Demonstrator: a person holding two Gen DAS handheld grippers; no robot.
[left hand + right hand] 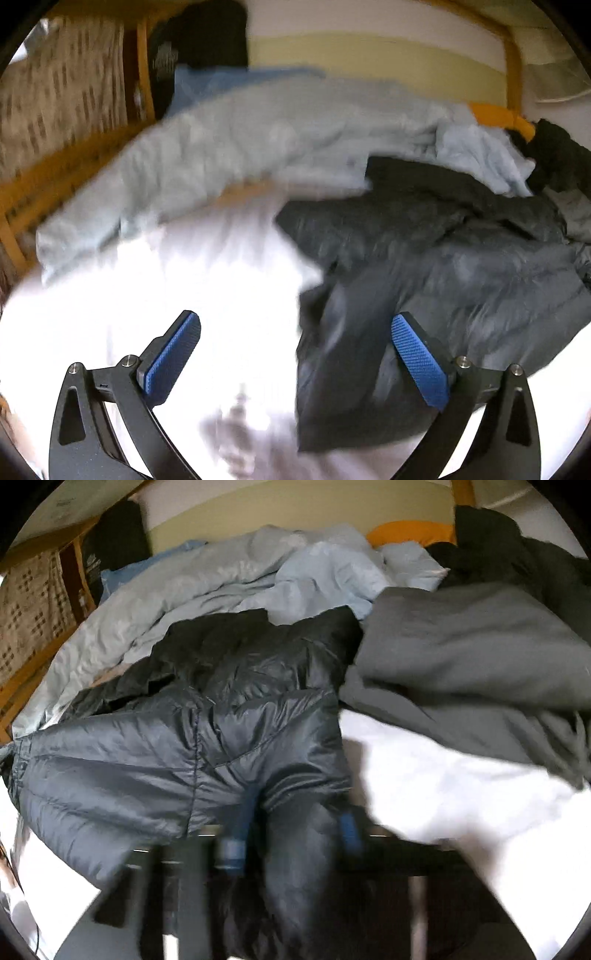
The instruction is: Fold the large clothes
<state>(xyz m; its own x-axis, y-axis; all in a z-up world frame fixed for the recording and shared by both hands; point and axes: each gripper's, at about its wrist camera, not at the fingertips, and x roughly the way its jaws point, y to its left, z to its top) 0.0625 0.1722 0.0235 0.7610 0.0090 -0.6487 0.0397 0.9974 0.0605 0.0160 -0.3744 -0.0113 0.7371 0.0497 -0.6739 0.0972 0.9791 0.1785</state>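
A dark grey puffer jacket (pixel 155 753) lies crumpled on the white bed sheet (pixel 461 812); it also shows in the left wrist view (pixel 424 266). My right gripper (pixel 291 830) is blurred, its blue pads (pixel 236 834) closed on a fold of the jacket near its lower edge. My left gripper (pixel 295 354) is wide open and empty, with blue pads (pixel 173 362); it hovers over the sheet (pixel 147 302) with the jacket's edge between and under the right finger.
A light blue duvet (pixel 207 587) is heaped behind the jacket, also in the left wrist view (pixel 221 147). A grey garment (pixel 472 657) lies at right. A wooden bed frame (pixel 22 206) runs along the left, with an orange pillow (pixel 410 531) at the back.
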